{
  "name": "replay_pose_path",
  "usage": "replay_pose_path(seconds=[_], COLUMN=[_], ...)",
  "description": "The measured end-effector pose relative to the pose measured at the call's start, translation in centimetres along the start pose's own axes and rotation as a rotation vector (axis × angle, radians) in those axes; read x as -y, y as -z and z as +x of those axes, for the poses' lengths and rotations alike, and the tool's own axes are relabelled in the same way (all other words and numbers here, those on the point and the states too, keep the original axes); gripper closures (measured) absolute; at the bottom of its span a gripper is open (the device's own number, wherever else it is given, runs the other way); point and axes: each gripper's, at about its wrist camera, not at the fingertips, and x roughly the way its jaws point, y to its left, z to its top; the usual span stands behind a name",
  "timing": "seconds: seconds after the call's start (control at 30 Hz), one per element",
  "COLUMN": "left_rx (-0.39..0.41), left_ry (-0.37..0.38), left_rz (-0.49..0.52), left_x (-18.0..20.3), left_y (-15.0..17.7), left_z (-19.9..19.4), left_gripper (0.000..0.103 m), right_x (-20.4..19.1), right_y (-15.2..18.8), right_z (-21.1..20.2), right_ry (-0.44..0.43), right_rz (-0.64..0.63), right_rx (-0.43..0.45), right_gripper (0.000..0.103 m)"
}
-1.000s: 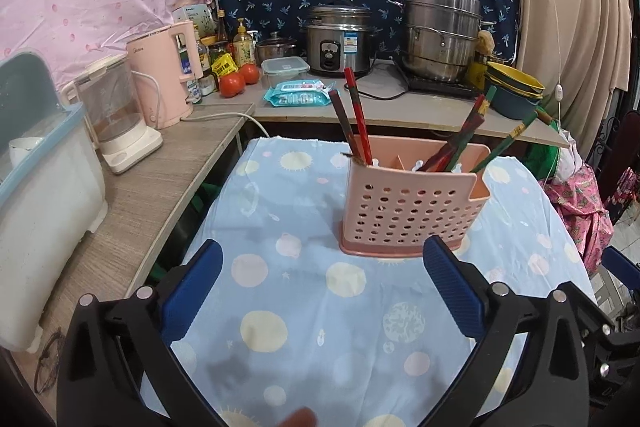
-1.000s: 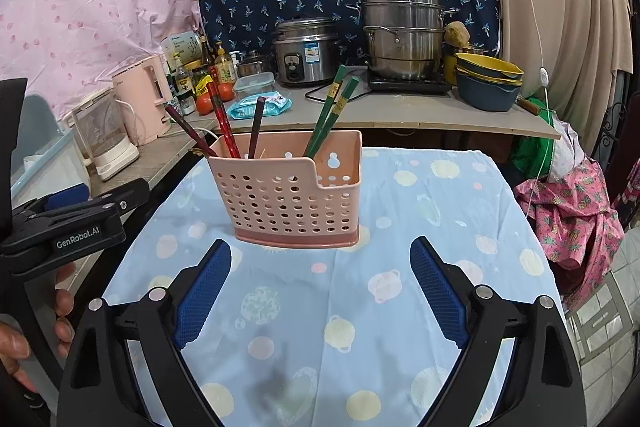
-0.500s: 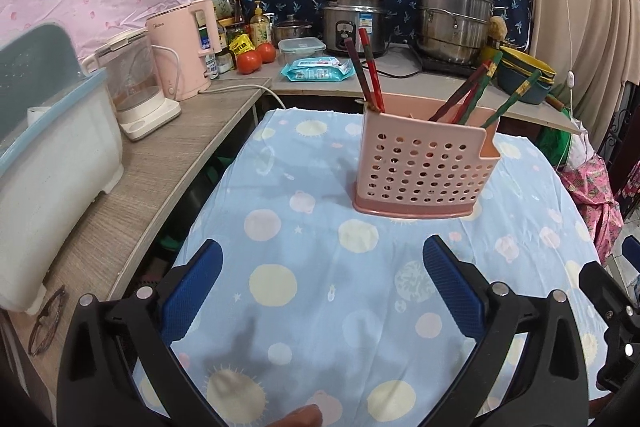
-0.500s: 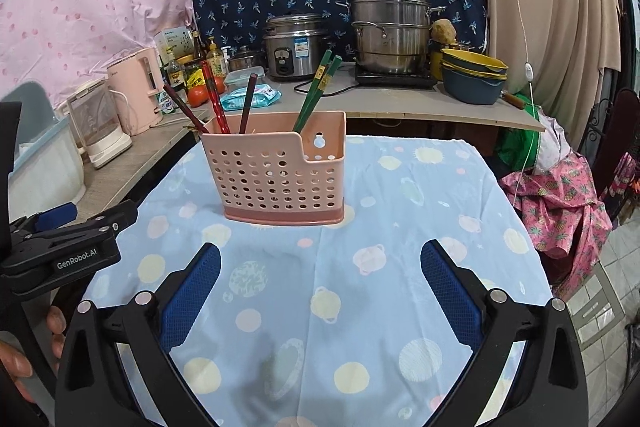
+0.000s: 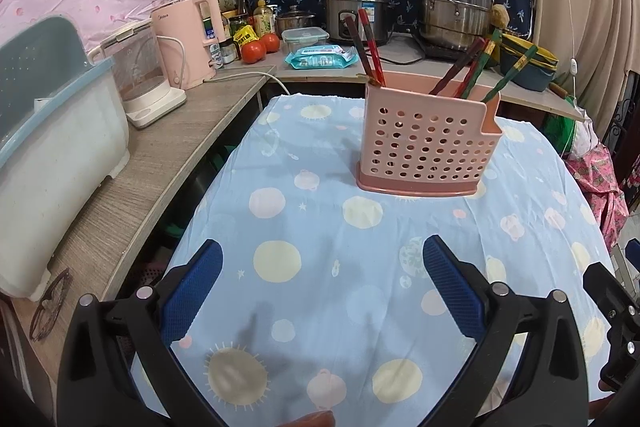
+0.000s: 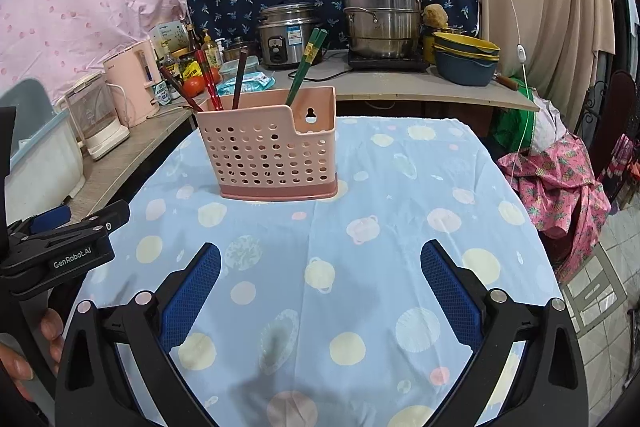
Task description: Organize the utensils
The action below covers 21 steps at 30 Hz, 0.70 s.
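Note:
A pink perforated utensil holder (image 5: 428, 143) stands upright on the table with the blue patterned cloth (image 5: 320, 227); it also shows in the right wrist view (image 6: 272, 151). Red and dark chopsticks (image 5: 368, 47) lean in its left part, green and dark ones (image 5: 480, 67) in its right part. In the right wrist view the red chopsticks (image 6: 208, 79) and green chopsticks (image 6: 306, 65) stick out the top. My left gripper (image 5: 320, 267) is open and empty, well short of the holder. My right gripper (image 6: 320, 271) is open and empty too.
A wooden counter (image 5: 160, 163) on the left carries a white-blue bin (image 5: 52, 131), a clear kettle (image 5: 140, 75) and a pink kettle (image 5: 188, 43). The back counter holds a rice cooker (image 5: 356, 7), steel steamer (image 5: 456, 7), bowls (image 6: 464, 59), tomatoes (image 5: 256, 49). Glasses (image 5: 52, 303) lie near the counter's front.
Both grippers have drawn back from the holder and risen, so it looks smaller and farther. Both stay open and empty. The holder and chopsticks have not moved.

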Motion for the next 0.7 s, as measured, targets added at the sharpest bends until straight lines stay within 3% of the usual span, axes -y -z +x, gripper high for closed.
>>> replay_pose_path(seconds=[0.7], left_rx=[-0.016], left_ry=[-0.041], left_rz=[-0.002], left_x=[-0.2], left_y=[1.0], left_z=[0.7], left_gripper=[0.007], right_x=[0.0], right_y=[1.3], right_z=[0.7], right_ry=[0.005], right_rz=[0.007], right_rx=[-0.032], right_gripper=[0.007])
